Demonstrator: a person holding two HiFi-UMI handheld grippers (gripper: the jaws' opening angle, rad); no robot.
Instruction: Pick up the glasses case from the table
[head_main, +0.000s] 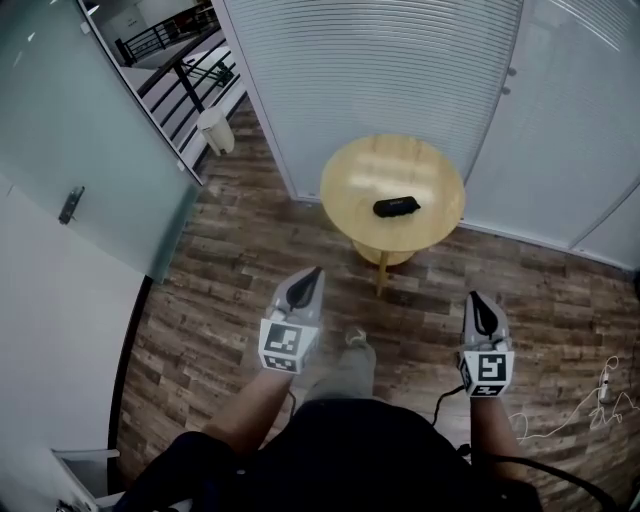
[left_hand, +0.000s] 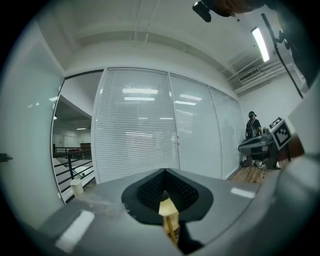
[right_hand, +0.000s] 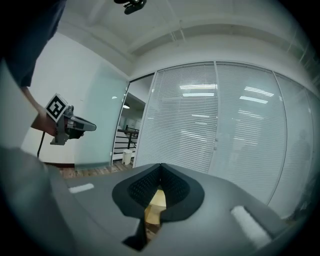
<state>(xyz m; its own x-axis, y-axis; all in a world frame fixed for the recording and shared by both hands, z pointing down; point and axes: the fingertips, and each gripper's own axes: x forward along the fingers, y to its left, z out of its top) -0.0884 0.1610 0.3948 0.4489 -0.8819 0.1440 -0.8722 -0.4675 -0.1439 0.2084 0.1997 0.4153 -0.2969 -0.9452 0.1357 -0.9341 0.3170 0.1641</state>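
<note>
Two hand-held grippers are up, and neither holds anything. The step in hand looks like the approach, with the pick itself not yet begun. The left hand-held gripper (head_main: 313, 276) and the right hand-held gripper (head_main: 477, 300) are both held out over the wooden floor (head_main: 230, 300). They point toward the round desk (head_main: 350, 185) and sit short of its near edge.

In the left gripper view the two dark ribbed pads meet at their tips. Only a sliver of the pale desk top shows through the gap lower down, and nothing is between them. The right gripper view shows the same: jaws together, empty, with a patch of yellow wood behind.

The glasses case (head_main: 397, 206) is a small dark oblong lying flat near the middle of the desk top, its long side running across the head view. It lies well apart from both grippers, ahead of them and roughly between the lines they point along. Neither gripper view shows the case itself.

The next move, as I judge it, calls for carrying one gripper forward over the desk's edge and parting its jaws enough to span the case's short side. The pads would then settle to either side of the case before closing. A case that low offers little to grip, so the pads should probably go down close to the desk top.
</note>
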